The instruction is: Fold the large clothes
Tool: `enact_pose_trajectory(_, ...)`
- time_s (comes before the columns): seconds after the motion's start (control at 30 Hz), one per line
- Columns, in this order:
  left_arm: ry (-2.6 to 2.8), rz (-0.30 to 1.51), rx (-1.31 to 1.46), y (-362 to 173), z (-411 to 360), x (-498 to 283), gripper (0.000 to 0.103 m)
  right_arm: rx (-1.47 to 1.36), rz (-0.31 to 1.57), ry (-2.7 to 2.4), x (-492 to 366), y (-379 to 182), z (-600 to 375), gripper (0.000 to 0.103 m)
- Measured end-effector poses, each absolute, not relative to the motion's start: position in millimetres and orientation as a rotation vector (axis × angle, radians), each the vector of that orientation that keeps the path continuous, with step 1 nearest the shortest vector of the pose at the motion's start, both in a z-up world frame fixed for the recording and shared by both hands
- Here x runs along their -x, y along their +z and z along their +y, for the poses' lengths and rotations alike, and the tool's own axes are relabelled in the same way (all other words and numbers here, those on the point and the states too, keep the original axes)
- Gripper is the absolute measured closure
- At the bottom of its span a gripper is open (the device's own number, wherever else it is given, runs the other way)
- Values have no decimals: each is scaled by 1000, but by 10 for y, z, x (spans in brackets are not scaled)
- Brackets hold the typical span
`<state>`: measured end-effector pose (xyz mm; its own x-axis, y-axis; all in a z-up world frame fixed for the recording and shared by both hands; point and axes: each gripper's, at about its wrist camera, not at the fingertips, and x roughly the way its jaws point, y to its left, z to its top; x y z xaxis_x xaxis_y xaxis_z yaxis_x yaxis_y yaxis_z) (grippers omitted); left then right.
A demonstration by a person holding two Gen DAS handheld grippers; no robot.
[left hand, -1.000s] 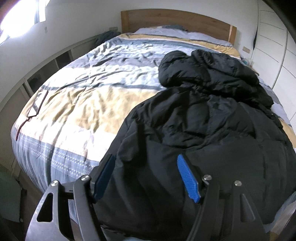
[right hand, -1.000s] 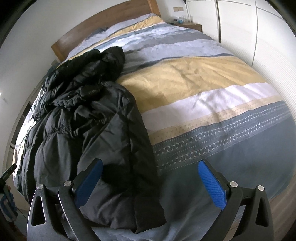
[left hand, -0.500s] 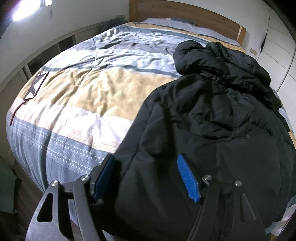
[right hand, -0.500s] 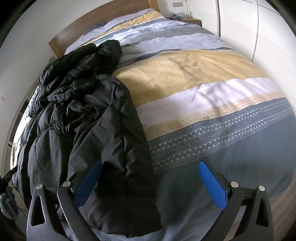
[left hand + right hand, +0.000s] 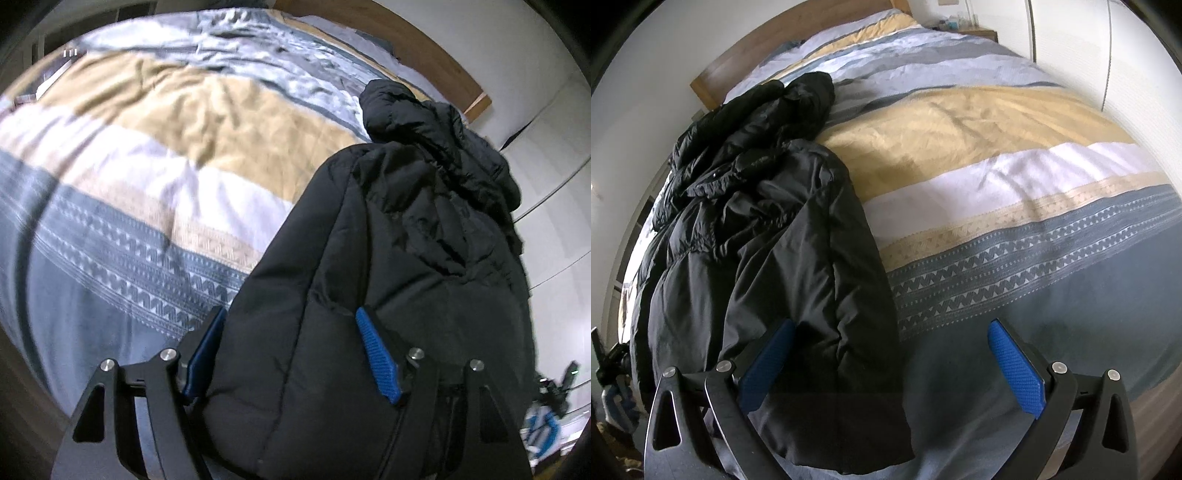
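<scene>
Left wrist view: left gripper (image 5: 291,350) opening, straddling black jacket (image 5: 388,258) hem on bed (image 5: 147,166); right gripper (image 5: 890,365) spread around hem corner, nothing pinched, likely pre-grasp.

Left claw (image 5: 290,352) opening; right claw (image 5: 892,363) spread wide.

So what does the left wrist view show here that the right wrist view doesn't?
Only the left wrist view shows the left gripper, its jaws opening with the hem side of the black puffer jacket between them, and the stretch of striped duvet on that side of the jacket.

Only the right wrist view shows the right gripper, open over the jacket's sleeve near the foot of the bed, plus the nightstand and the white wardrobe doors.

Both show the jacket lying lengthwise on the bed, hood toward the wooden headboard.
</scene>
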<state>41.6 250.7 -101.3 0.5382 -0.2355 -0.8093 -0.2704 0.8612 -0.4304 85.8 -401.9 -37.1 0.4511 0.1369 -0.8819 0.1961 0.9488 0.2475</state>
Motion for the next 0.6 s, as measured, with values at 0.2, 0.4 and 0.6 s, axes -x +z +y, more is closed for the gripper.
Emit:
enact_pose_trajectory(0.2, -91, 1021, 692, -1122, 2614, -359, 30, -399, 1138, 8, -896, -452, -4085, 1)
enact_pose_trajectory(0.4, -217, 1040, 799, -1181, 2649, -349, 30, -503, 1175, 66, -985, -561, -4188, 1)
enact_pose_trajectory(0.6, -321, 1053, 857, -1193, 2528, -331, 30, -582, 1190, 122, -1018, -629, -4229, 1)
